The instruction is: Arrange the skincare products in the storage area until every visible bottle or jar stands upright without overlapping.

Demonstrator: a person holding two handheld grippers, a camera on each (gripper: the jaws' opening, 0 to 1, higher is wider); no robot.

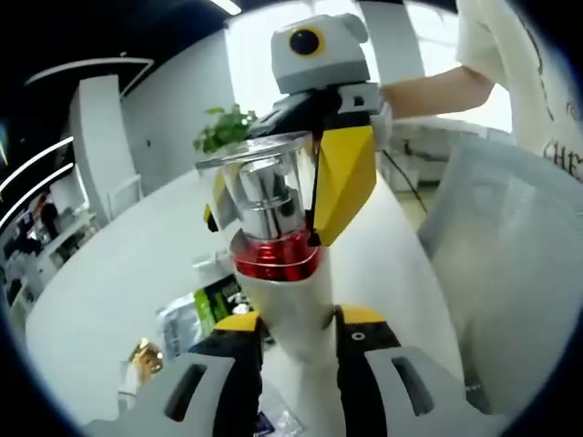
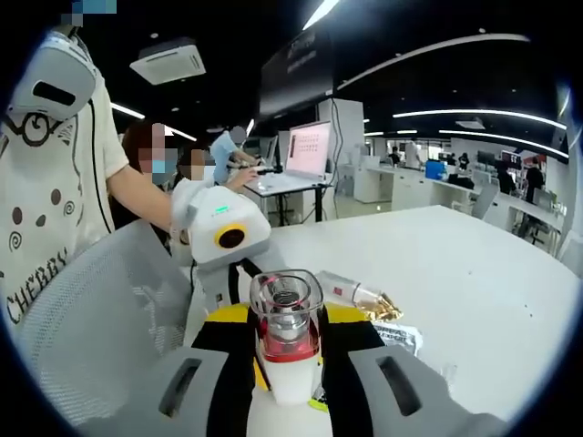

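A pump bottle [image 1: 273, 218] with a white body, a red collar, a silver pump and a clear cap is held in the air above a white table. My left gripper [image 1: 301, 328] is shut on its white body near the base. The right gripper [image 1: 278, 196] comes in from above, its yellow jaws pressed on either side of the clear cap. In the right gripper view the same bottle [image 2: 287, 328] stands between my right gripper's [image 2: 290, 369] jaws, cap uppermost. The left gripper's white housing [image 2: 223, 241] sits just behind it.
Loose packets lie on the white table [image 2: 455, 273]: a gold sachet [image 2: 369, 300] and a green packet [image 1: 214, 305]. A grey mesh chair back [image 2: 100, 309] stands close by, with a person in a white shirt [image 2: 46, 182] behind it. A potted plant [image 1: 223, 127] stands farther off.
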